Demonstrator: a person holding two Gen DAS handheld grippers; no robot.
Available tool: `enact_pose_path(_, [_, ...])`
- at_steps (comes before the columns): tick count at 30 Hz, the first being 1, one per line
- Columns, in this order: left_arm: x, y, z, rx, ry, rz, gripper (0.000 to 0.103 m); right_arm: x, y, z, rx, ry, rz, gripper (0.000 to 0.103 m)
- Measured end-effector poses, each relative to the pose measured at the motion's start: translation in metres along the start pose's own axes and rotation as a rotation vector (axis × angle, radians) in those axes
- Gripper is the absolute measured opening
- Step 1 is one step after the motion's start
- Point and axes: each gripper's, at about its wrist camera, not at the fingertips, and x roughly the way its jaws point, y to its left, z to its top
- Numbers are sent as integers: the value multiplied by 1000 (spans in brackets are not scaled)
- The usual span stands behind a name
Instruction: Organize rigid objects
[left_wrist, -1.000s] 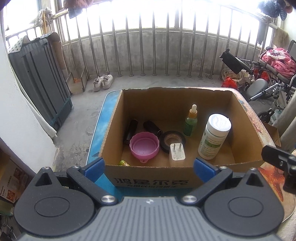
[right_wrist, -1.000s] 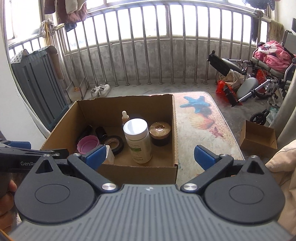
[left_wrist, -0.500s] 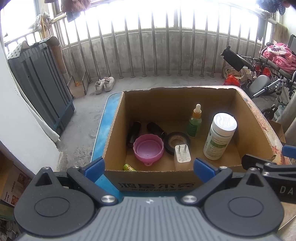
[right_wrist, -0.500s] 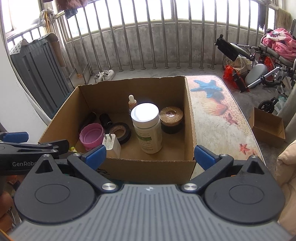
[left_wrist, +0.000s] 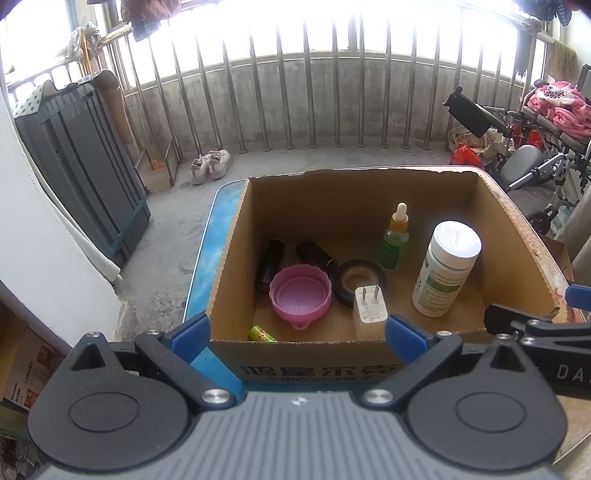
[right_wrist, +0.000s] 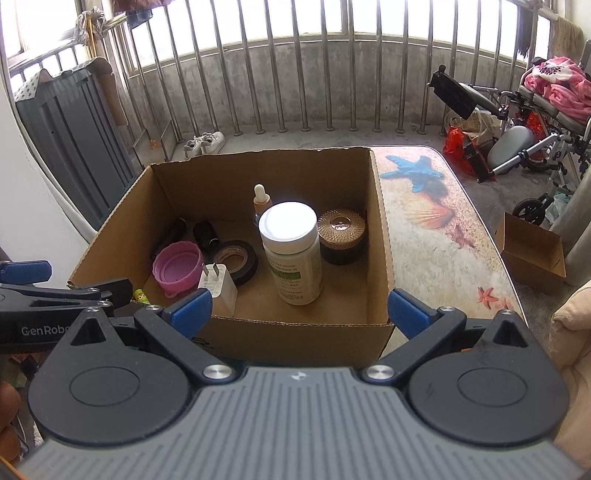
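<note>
An open cardboard box (left_wrist: 354, 199) (right_wrist: 380, 236) stands on a beach-print table (right_wrist: 436, 229). Inside are a white pill bottle (left_wrist: 445, 275) (right_wrist: 291, 254), a green dropper bottle (left_wrist: 394, 238), a black tape roll (left_wrist: 351, 275) (right_wrist: 240, 258), a white plug charger (left_wrist: 369, 308) (right_wrist: 218, 286), a pink lid (left_wrist: 300, 295) (right_wrist: 177, 266), two black cylinders (left_wrist: 271, 264), a small yellow-green item (left_wrist: 261, 334) and a brown-lidded jar (right_wrist: 341, 234). My left gripper (left_wrist: 297, 332) and right gripper (right_wrist: 299, 308) are both open and empty, held just before the box's near wall.
A metal railing (left_wrist: 314, 92) runs behind. A dark grey cabinet (left_wrist: 77, 166) stands at the left, shoes (left_wrist: 210, 166) on the floor. A wheelchair with pink cloth (right_wrist: 524, 122) is at the right. A small open carton (right_wrist: 532, 251) sits on the floor.
Both grippers have risen and drawn back a little, so I look more steeply down into the box. Both stay open and empty. The box contents have not moved.
</note>
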Motion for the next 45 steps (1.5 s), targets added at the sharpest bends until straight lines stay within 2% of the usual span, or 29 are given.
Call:
enact_pose_path(23, [3,1,-10,-10,55,-18,99,8,2,-6,-3,55,4,102])
enact_pose_path(45, [1,2,-11,-8,53,-14,99,6,1,-6,-1,59,4,102])
